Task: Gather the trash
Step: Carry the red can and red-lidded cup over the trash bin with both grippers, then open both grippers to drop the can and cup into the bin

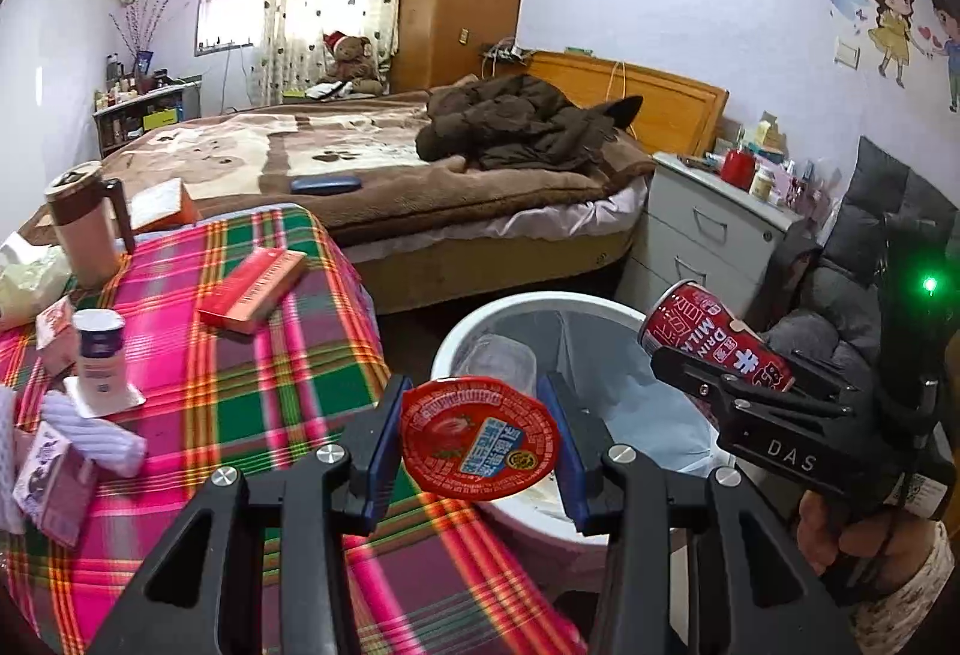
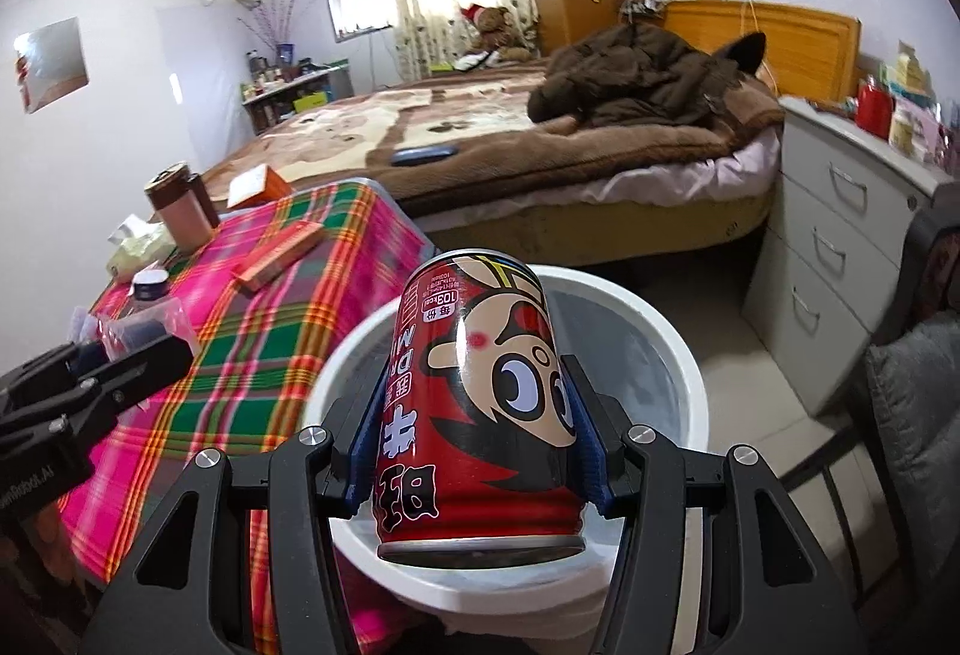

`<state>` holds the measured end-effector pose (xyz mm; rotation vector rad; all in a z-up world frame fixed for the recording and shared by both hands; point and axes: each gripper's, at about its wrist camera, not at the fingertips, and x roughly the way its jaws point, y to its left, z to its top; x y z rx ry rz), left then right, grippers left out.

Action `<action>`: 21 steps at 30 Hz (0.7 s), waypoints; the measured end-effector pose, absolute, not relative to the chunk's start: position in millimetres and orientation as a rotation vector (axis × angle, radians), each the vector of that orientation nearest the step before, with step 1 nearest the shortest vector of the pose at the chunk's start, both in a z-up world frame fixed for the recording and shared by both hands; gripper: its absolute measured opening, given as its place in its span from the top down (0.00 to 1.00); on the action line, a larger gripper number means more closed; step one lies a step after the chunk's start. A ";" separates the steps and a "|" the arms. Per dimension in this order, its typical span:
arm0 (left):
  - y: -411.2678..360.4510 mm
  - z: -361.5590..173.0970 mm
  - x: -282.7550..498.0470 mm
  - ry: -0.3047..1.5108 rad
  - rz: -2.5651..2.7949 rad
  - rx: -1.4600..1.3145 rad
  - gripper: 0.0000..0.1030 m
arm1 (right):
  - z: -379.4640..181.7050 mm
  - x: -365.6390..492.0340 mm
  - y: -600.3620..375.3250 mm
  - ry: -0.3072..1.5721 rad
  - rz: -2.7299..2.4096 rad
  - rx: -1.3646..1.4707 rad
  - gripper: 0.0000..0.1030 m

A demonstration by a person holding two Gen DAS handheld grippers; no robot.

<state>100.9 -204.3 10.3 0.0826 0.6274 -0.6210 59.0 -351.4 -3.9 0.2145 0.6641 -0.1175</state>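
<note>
My left gripper (image 1: 474,397) is shut on a round cup with a red strawberry foil lid (image 1: 480,436), held over the near rim of the white trash bin (image 1: 540,304). To its right, my right gripper (image 1: 720,373) grips a red milk drink can (image 1: 714,337) above the bin's right side. In the right wrist view the can (image 2: 480,385) sits lengthwise between the blue pads of the right gripper (image 2: 477,373), over the bin (image 2: 660,331). The left gripper (image 2: 126,355) shows at the left edge. A clear plastic container (image 1: 498,361) lies inside the bin.
Left of the bin, a plaid-covered table (image 1: 270,385) carries a red box (image 1: 252,289), a white bottle (image 1: 102,355), a brown mug (image 1: 84,229) and a small carton (image 1: 54,481). A bed (image 1: 372,162) lies behind, with a grey drawer unit (image 1: 708,235) and a cushioned chair (image 1: 840,295) on the right.
</note>
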 end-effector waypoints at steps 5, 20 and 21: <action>-224.4 -0.2 102.1 0.640 -0.620 0.135 0.56 | -10.1 60.8 -358.8 0.692 -0.137 0.221 0.47; -228.9 -12.8 115.5 0.706 -0.620 0.090 0.37 | -24.7 68.9 -382.7 0.758 -0.169 0.272 0.42; -227.8 -12.3 114.8 0.708 -0.624 0.085 0.37 | -25.2 69.2 -382.9 0.760 -0.170 0.270 0.42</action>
